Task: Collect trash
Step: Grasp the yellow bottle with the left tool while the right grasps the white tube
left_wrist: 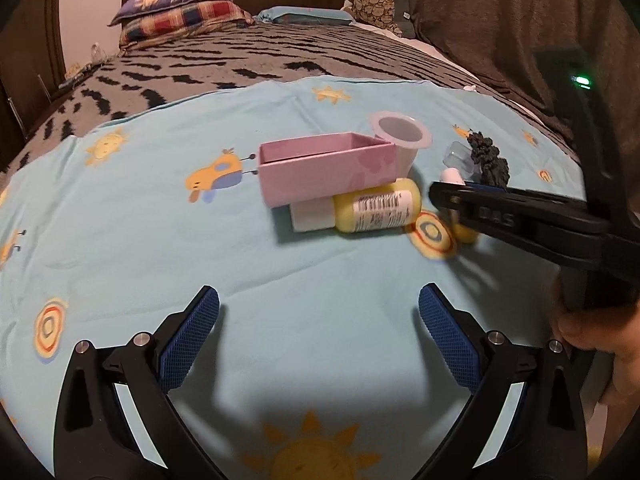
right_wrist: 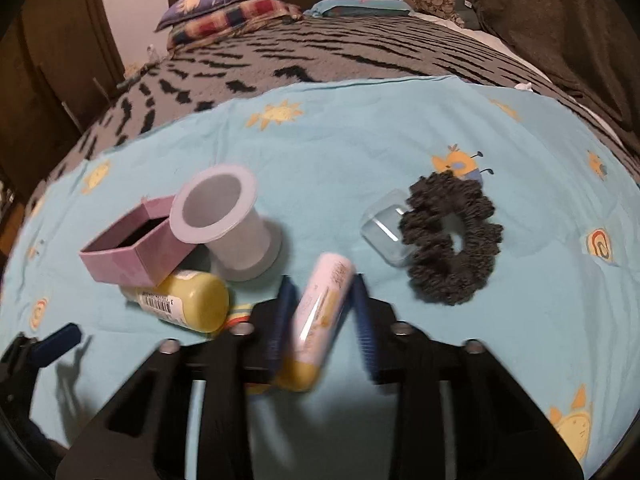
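Item: tube (right_wrist: 320, 320) | light, stiff, slick | right gripper (right_wrist: 322, 320) clamped mid-body | left gripper (left_wrist: 319, 316) wide, empty

On my bedsheet (right_wrist: 340, 140), the box (right_wrist: 128, 252) leans on a bottle (right_wrist: 188, 300) lower left; cup (right_wrist: 228, 224) centre, scrunchie (right_wrist: 452, 240) right.

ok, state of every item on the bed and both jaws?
pink box: open, upright, leaning on bottle
cup: tipped over, empty
yellow bottle: lying down, capped
tube: lying between right jaws
scrunchie: flat, untouched
clear lid: beside scrunchie, touching it
left gripper: jaws open, empty
right gripper: jaws shut on tube
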`<action>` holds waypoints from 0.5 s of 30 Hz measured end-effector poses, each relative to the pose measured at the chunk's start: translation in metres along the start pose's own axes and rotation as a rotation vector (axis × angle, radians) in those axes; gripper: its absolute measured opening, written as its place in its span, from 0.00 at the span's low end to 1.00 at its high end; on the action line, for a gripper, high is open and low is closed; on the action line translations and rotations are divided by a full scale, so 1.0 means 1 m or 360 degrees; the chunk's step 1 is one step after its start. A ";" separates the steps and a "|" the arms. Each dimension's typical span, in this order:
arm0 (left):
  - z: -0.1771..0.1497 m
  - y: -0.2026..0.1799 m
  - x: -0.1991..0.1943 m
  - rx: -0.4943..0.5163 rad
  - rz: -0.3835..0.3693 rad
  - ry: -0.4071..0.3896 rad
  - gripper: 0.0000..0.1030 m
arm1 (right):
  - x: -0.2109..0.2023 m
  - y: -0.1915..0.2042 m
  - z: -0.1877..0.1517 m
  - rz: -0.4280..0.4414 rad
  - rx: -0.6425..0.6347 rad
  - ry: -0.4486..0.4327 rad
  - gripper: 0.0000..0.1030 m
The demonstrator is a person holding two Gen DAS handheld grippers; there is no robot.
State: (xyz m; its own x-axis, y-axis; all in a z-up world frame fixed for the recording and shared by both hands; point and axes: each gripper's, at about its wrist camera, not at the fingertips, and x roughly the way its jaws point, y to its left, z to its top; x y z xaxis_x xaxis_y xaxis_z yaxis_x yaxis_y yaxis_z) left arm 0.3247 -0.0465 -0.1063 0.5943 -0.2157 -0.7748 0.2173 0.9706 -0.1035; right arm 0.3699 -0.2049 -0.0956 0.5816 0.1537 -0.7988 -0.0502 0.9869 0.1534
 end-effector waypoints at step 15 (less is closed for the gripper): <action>0.039 -0.024 0.045 -0.0037 -0.0056 0.0058 0.91 | -0.045 -0.044 -0.029 0.0118 0.0036 -0.0128 0.20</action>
State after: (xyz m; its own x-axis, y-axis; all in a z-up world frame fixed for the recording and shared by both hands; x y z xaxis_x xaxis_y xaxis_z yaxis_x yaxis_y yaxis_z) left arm 0.3764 -0.0841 -0.1144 0.5579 -0.2463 -0.7925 0.2192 0.9648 -0.1455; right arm 0.3224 -0.2537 -0.0834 0.6404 0.2211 -0.7356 -0.0780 0.9714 0.2240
